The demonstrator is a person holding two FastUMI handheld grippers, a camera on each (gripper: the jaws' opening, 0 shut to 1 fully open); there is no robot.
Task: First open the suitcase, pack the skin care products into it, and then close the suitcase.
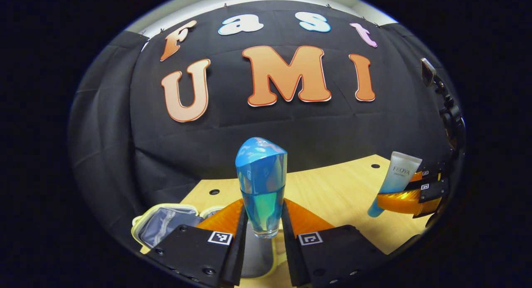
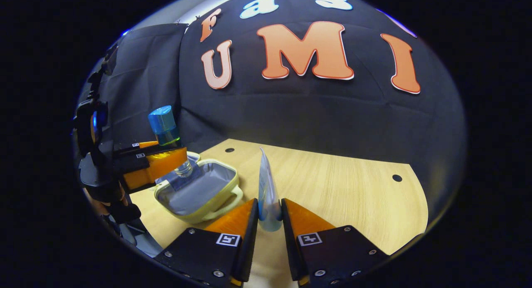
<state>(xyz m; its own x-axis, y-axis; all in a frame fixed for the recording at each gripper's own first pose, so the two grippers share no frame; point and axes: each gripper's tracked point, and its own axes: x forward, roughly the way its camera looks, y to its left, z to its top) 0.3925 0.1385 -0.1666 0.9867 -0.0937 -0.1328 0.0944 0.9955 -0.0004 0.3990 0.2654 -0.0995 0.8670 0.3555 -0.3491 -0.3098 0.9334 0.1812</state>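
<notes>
My left gripper [image 1: 263,216] is shut on a clear bottle [image 1: 262,188] with a blue cap and blue-green liquid, held upright in the air. In the right gripper view that bottle [image 2: 167,132] hangs over the open pale-yellow suitcase [image 2: 195,188], whose grey lining faces up. My right gripper [image 2: 269,215] is shut on a white-to-blue tube [image 2: 267,188], seen edge-on and upright above the table. In the left gripper view the same tube [image 1: 395,182] shows at the right, tilted, between the right gripper's orange fingers [image 1: 401,200]. The suitcase [image 1: 166,223] lies low at the left.
The wooden table [image 2: 341,188] has small dark holes near its far edge. Black cloth closes off the back and sides. A dark camera mount [image 1: 447,109] stands at the right edge of the left gripper view.
</notes>
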